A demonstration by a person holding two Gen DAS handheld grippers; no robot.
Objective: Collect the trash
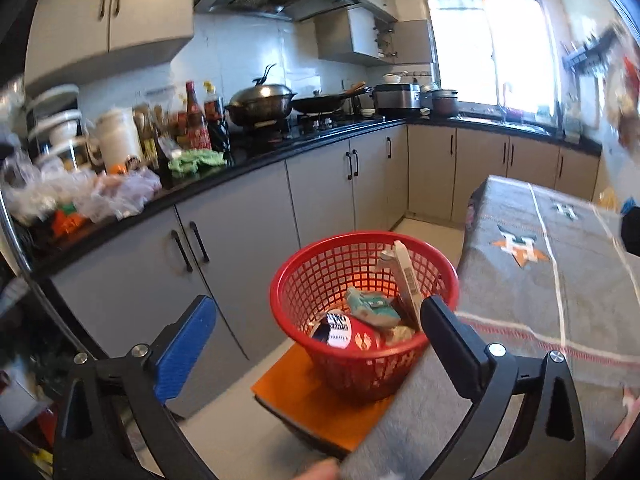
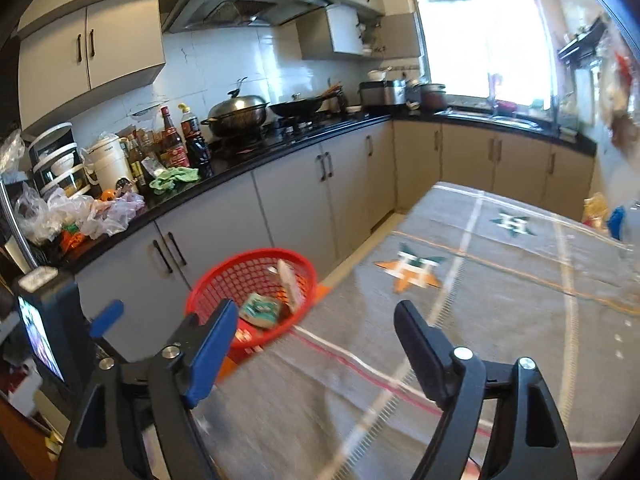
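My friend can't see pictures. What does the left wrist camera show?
A red basket sits on an orange stool beside a table under a grey cloth, holding trash: packets and a white carton. The left gripper is open and empty in front of it, with kitchen cabinets behind.

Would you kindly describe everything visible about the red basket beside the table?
The red basket is a round, plastic-looking bin with lattice walls and a solid rolled rim. It stands upright on an orange board on the floor, close against the cloth-covered table, in front of the grey cabinets. It holds trash: a teal-and-white packet, a red, white and dark blue wrapper, and a tall white carton leaning against the far wall. Neither gripper touches it.
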